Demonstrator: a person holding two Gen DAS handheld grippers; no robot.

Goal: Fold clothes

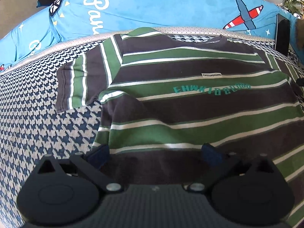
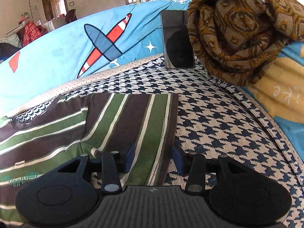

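Observation:
A T-shirt (image 1: 190, 104) with brown, green and white stripes lies face up and spread flat on a houndstooth cushion (image 1: 47, 114), its collar toward the far edge. My left gripper (image 1: 154, 155) hovers open over the shirt's lower left part, its blue-padded fingers (image 1: 98, 157) wide apart with nothing between them. In the right wrist view the shirt's right sleeve (image 2: 133, 117) lies flat. My right gripper (image 2: 153, 158) is open at the sleeve's near end. The hem edge lies between its fingers (image 2: 130, 157), one over the sleeve and one over the cushion (image 2: 218, 129).
A blue blanket with an aeroplane print (image 1: 152, 9) rises behind the cushion. A dark phone (image 2: 177, 39) leans upright against it at the far right. A rolled brown patterned cloth (image 2: 237, 34) sits beside the phone, with a yellow and blue blanket (image 2: 281, 98) on the right.

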